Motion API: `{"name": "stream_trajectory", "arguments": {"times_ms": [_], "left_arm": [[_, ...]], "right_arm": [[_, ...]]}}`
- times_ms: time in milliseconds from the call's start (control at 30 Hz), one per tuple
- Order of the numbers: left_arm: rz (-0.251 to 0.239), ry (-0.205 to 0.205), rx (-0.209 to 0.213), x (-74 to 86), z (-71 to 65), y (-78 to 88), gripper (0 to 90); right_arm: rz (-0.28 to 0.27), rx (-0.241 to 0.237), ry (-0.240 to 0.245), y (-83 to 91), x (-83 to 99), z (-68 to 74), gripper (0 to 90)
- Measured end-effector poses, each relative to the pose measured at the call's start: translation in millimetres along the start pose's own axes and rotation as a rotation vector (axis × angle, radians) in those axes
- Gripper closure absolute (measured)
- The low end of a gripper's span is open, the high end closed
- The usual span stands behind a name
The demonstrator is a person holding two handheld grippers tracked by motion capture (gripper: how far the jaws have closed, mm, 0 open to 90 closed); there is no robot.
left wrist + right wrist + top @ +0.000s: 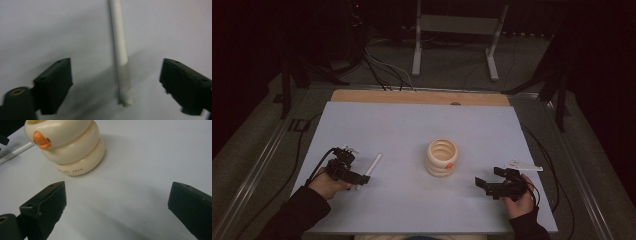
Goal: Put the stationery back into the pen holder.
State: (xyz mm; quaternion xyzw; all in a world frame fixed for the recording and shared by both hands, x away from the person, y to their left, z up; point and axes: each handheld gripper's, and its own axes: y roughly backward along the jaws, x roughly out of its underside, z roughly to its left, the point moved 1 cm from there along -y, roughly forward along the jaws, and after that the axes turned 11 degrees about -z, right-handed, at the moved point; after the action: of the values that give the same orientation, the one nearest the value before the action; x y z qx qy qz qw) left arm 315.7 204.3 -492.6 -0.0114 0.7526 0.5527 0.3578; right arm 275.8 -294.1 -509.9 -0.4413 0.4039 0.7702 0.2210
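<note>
White pen [374, 164] lies flat, left-centre of frame, long axis running lower left to upper right. Left gripper [357, 178] jaws apart, straddling its near end. Right gripper [480, 184] jaws apart, near cream ringed holder [442, 157].

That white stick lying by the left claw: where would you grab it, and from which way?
Probably near its close end, from above. The white stick lies flat on the table, running lengthwise between the open left gripper, so closing across its thin width should pinch it squarely.
</note>
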Motion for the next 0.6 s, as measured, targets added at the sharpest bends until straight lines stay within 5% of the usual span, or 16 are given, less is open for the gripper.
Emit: {"name": "stream_trajectory", "arguments": {"times_ms": [233,600], "left_arm": [[0.068,-0.026,0.029,-5.2,-2.3,-3.5,24.7],[0.146,-0.091,-0.006,-22.0,-10.6,-25.4,48.4]], "right_arm": [[0.001,0.002,0.0,0.1,0.1,-0.3,1.6],[0.004,0.001,-0.008,0.0,0.4,-0.6,1.6]]}}
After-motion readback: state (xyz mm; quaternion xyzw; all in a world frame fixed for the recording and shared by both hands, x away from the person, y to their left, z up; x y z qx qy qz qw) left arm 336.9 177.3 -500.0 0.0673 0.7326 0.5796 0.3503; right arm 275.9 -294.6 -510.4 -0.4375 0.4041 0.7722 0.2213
